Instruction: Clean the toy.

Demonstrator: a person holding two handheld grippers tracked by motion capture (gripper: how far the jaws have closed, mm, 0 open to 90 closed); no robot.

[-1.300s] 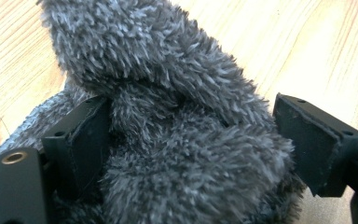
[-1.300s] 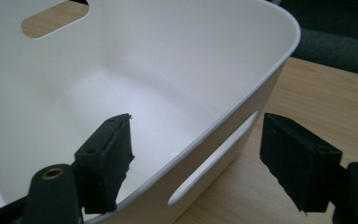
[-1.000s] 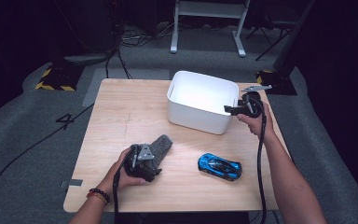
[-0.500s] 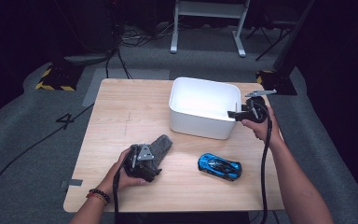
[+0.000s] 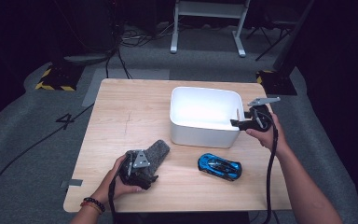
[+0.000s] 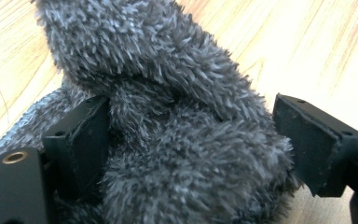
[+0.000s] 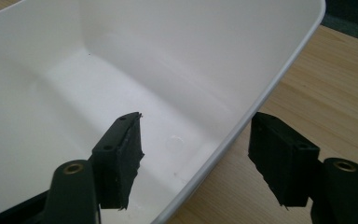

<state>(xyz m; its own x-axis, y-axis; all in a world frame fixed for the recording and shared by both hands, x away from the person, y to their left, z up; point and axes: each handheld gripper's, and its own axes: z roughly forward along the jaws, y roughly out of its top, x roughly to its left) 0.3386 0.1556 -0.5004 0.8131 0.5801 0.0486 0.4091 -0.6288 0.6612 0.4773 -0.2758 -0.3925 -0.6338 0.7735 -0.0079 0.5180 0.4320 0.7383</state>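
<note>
Right gripper [image 7: 193, 158] straddles the white bin's [image 5: 204, 131] right wall, one jaw inside, one outside; the jaws have just been closing but neither pad presses the rim yet. Left gripper [image 6: 191, 154] stands wide around the grey fuzzy sock [image 6: 168, 116] lying on the table [image 5: 121, 116], left pad touching the pile, right pad clear. Judged step: securing bin and sock. Next: close both fully. Blue toy car [image 5: 219, 166] sits nearby. No legible markings.

Lighting: table [image 5: 121, 121] brightly lit from above, surroundings near black. White bin [image 5: 204, 112] glares — inner floor washed out. Soft, short shadows beside the blue toy car [image 5: 219, 166]. Left gripper view: grey fuzzy cloth [image 6: 168, 116] sharp at centre — near edges blurred.
</note>
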